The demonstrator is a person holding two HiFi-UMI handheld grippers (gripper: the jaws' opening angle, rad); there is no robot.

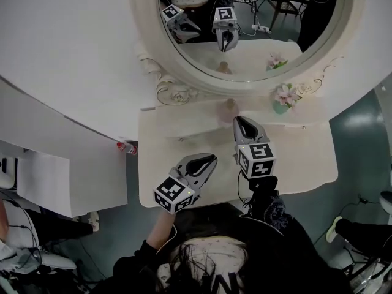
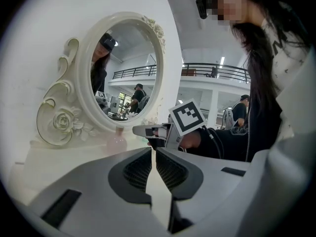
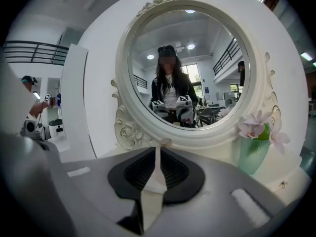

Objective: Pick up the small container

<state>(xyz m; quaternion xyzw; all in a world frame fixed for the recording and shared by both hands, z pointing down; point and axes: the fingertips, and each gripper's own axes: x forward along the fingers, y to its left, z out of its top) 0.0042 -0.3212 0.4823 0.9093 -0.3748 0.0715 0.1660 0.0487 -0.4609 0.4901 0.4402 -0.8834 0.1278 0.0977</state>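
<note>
left gripper (image 1: 207,161) sits furthest from the mirror (image 1: 184,84) at the tabletop (image 1: 300,161) edge, jaws together, empty. right gripper (image 1: 241,122) is closer in, jaws practically together, nothing held. small container (image 1: 229,109) stands upright at the mirror's base, just ahead of the right tips, so right's nearer imo.
</note>
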